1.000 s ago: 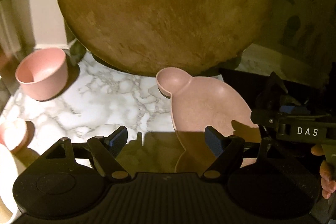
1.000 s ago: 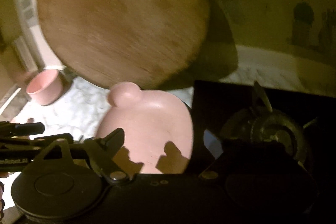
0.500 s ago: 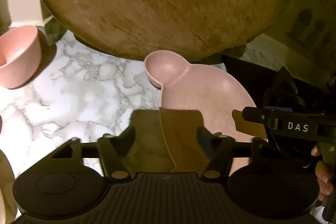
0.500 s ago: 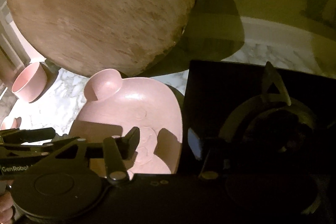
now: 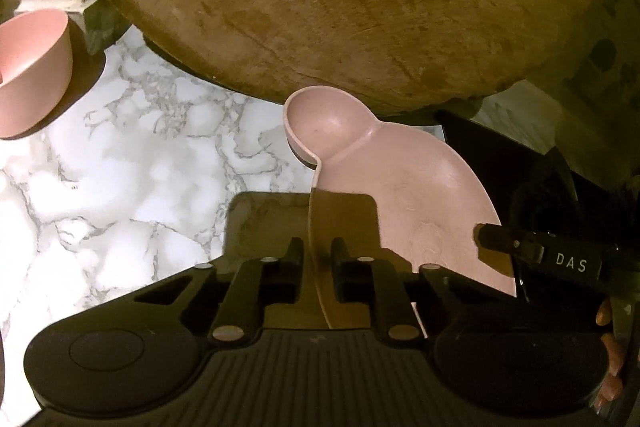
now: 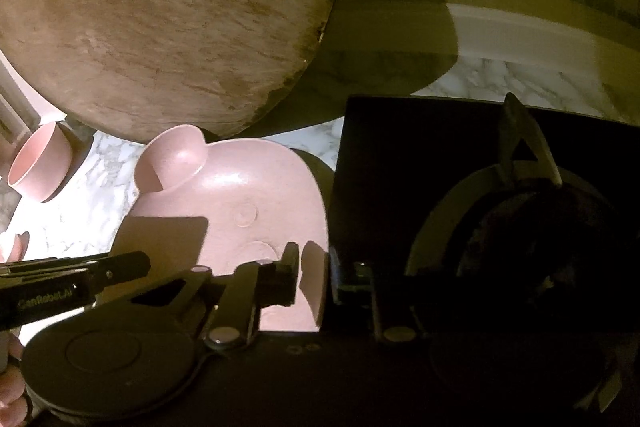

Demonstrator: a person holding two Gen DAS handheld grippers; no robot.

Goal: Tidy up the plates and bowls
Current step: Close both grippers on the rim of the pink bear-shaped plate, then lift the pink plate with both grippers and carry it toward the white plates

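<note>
You are pinching the pink ear-shaped plate (image 5: 404, 187) by opposite rims, left gripper (image 5: 316, 259) and right gripper (image 6: 314, 271) each clamped on an edge, steadying it level over the marble counter (image 5: 120, 187).

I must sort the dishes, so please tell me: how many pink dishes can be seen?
3. An ear-shaped plate gripped at opposite rims by both tongs; a bowl far left on the marble; a small piece at the left edge, partly hidden.
</note>
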